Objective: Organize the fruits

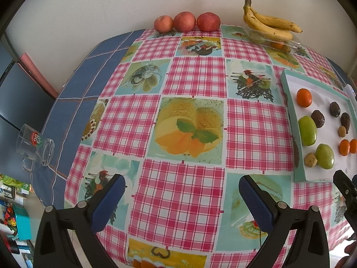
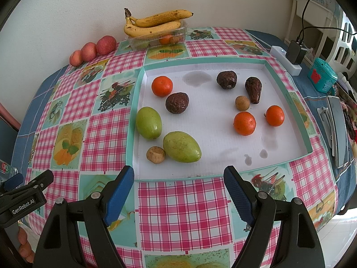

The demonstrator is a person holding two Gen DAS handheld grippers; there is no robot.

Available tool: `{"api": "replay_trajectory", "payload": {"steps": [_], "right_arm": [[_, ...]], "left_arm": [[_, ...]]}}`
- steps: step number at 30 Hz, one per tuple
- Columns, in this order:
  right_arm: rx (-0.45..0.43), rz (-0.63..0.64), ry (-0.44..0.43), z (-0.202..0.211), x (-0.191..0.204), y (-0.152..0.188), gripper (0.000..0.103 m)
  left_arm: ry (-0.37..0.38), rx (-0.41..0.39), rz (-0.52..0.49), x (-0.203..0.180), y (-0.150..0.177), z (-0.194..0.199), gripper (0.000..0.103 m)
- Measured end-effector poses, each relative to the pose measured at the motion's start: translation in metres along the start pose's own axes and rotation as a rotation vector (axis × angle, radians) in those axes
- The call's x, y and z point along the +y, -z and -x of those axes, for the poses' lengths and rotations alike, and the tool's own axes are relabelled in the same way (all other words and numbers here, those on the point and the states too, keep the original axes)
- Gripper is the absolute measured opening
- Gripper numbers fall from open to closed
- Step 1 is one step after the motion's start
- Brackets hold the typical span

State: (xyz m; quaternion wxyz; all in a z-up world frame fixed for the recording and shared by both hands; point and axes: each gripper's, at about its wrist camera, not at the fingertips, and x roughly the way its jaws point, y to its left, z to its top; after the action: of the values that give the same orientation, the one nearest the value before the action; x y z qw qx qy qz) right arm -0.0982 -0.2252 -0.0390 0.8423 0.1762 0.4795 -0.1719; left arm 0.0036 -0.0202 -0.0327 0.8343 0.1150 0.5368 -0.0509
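My left hand-held gripper (image 1: 181,197) hangs wide, empty over table (image 1: 191,82); right hand-held gripper (image 2: 178,189) wide, facing fruit tray (image 2: 287,93).

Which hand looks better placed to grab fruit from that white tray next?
Probably the right. The right gripper hangs open directly before the tray; the left gripper, also open, faces bare tablecloth, tray off to its side.

Bare cloth (image 1: 183,89) left of the tray (image 2: 138,84); fruit scattered inside.
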Motion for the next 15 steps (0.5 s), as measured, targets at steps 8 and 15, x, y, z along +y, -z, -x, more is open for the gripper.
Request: {"api": "replay_trajectory", "payload": {"steps": [8,15], "right_arm": [[0.000,-0.004,0.012,-0.0010,-0.0012,0.0023,0.083],[0.002,-0.003,0.011,-0.0009,-0.0013,0.0014,0.083]], "left_arm": [[-0.013,0.008,-0.002,0.0012,-0.0011,-0.0009,0.103],[-0.023,0.011,-0.004,0.0025,-0.0014,-0.0012,0.103]]}}
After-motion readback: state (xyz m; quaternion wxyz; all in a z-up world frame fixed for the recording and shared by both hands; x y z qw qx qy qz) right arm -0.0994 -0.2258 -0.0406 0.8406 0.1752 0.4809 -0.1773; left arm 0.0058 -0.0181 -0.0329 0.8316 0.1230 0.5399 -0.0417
